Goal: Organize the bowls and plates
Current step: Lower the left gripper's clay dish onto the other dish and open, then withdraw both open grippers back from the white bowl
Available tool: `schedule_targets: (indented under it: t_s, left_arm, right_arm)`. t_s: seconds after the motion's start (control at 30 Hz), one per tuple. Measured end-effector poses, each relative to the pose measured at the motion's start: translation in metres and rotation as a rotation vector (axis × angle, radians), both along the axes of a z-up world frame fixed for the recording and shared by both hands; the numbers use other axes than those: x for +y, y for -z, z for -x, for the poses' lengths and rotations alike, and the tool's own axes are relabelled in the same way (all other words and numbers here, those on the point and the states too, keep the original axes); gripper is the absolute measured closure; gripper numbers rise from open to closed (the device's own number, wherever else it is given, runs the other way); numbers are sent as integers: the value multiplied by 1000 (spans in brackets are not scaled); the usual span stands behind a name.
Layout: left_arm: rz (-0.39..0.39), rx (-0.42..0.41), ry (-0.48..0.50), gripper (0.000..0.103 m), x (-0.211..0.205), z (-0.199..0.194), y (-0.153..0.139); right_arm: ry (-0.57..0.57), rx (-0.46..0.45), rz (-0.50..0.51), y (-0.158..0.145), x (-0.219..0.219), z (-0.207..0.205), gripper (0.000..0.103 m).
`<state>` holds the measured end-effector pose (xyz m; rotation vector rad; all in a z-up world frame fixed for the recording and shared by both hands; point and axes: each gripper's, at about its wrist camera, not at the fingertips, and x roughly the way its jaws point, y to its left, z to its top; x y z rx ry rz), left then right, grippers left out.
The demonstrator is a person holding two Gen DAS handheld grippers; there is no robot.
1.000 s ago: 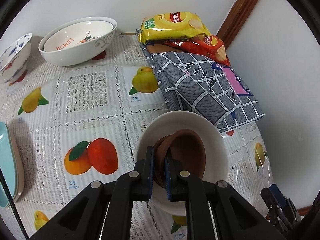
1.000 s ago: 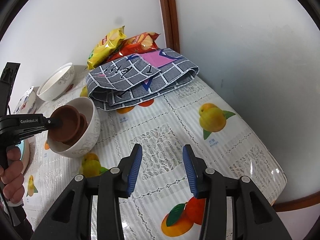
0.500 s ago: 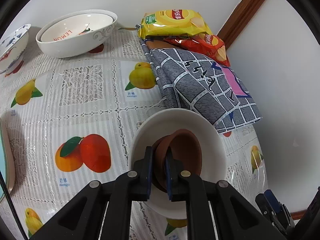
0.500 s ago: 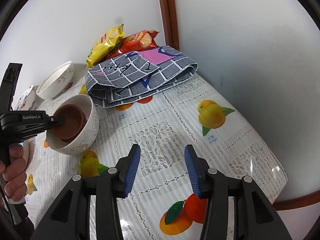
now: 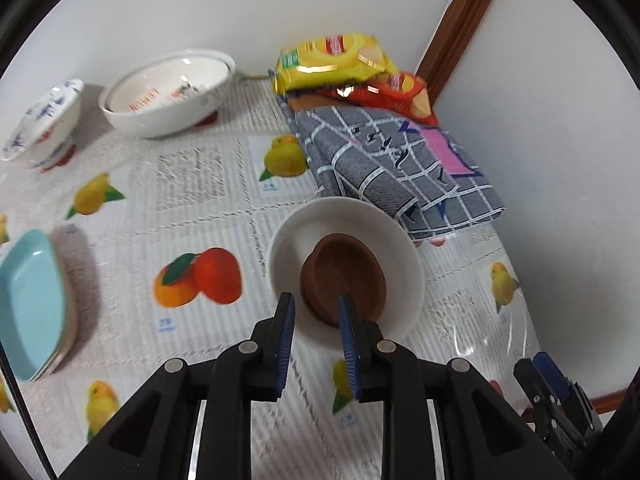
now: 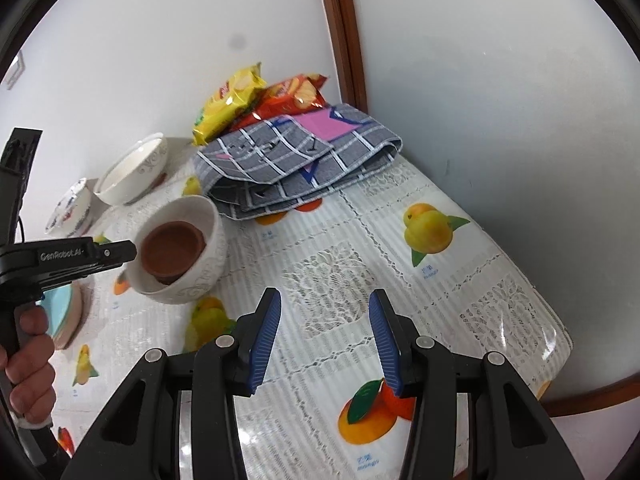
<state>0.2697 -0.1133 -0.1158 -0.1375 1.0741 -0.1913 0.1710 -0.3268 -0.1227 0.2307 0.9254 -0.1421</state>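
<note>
Left tongs [image 5: 316,314] just opening, released, clear of brown bowl [image 5: 344,276] nested in white bowl [image 5: 400,240] on desk [image 5: 200,200]. Right tongs [image 6: 324,334] parted, empty.

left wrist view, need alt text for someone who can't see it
The left gripper, jaws just opened and empty, hovers at the near rim of a white bowl holding a brown bowl, on a fruit-print tablecloth. Beyond lie a folded grey checked cloth, snack bags and more bowls.
</note>
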Motion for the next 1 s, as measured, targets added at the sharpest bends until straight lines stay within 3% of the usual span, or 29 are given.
schedule_targets:
  t_s: [0.37,0.73,1.0]
  left_arm:
    - [-66,-131,-94,78,48,101,-56]
    - [-87,-189,-161,78,92,181,-69]
    - [-91,-197,-189,78,112,210,-71]
  right_arm:
    - [-83,-126,-21,-59,42,61,50]
    - [-144,-201,-61,-86,75,126,45]
    - [-144,-221,-76,-95,80,148,45]
